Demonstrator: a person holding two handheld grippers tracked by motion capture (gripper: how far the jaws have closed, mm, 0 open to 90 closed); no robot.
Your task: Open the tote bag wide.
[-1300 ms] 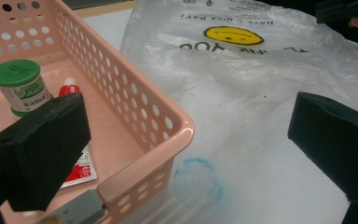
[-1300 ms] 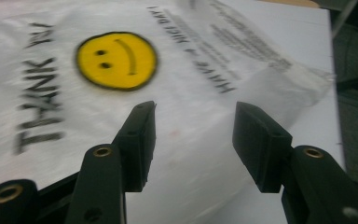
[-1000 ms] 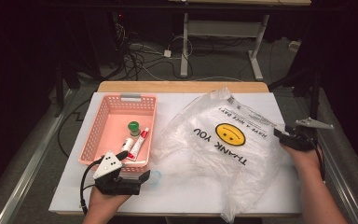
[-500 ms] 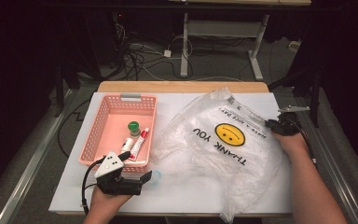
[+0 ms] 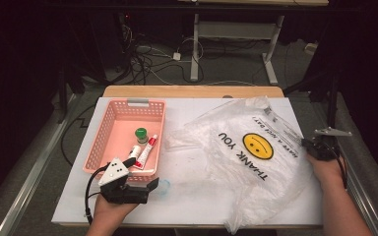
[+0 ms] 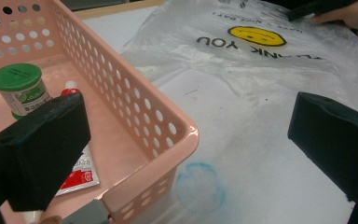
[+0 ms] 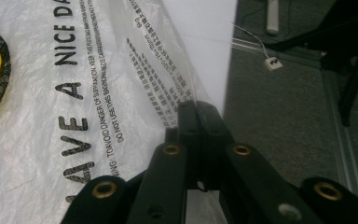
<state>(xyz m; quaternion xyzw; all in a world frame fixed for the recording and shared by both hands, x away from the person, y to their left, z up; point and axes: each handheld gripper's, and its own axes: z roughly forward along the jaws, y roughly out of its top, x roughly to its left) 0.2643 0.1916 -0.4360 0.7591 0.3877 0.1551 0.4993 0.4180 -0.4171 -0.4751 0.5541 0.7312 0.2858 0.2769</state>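
A clear plastic bag printed with THANK YOU and a yellow smiley lies crumpled on the right half of the white table. My right gripper is at the bag's right edge. In the right gripper view its jaws are pressed together on the thin printed edge of the bag. My left gripper rests at the near right corner of the pink basket. It stands open, one jaw over the basket and the other over the table. Nothing is between its jaws.
The basket holds a small green-capped jar, a red and white tube and a smaller white tube. A faint blue stain marks the table by the basket's corner. The table's right edge drops to grey floor.
My right gripper went in to the bag's right edge, then drew back to the right and nearer the person. The left gripper and the basket have stayed put.
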